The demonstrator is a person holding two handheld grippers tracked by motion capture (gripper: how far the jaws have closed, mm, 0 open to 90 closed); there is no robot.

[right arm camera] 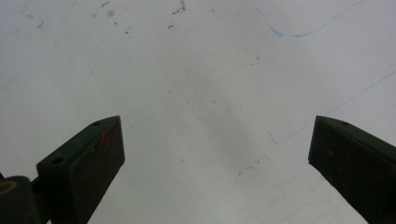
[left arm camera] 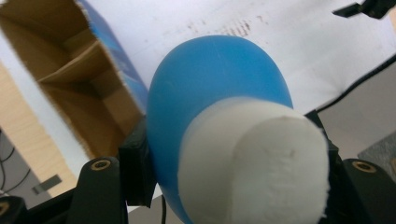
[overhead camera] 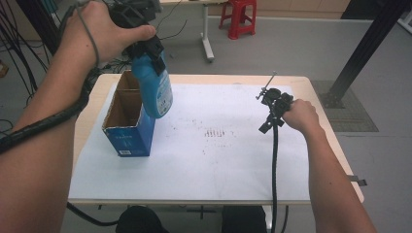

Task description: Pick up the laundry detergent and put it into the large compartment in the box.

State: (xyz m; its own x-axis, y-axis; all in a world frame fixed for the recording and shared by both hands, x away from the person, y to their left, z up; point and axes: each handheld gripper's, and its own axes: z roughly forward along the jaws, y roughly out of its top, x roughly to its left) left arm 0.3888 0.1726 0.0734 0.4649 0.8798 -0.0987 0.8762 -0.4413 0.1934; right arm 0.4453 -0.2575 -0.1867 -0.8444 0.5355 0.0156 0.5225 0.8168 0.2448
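Blue bottle [overhead camera: 156,90] between left fingers [left arm camera: 135,175]

Carton: the open blue cardboard box with inner dividers [overhead camera: 127,121] stands on the white paper sheet [overhead camera: 204,160] at the bench's [overhead camera: 335,160] left.
Bottle: the blue plastic bottle with a white cap [overhead camera: 155,90] hangs above the carton's right edge, in the left tongs [overhead camera: 145,46].
Right tongs [overhead camera: 274,104]: over the sheet's right side, well apart from the carton.

Grey floor [overhead camera: 291,43], red stool [overhead camera: 238,17] beyond the table, white table leg [overhead camera: 207,34], black post [overhead camera: 369,43] at right.
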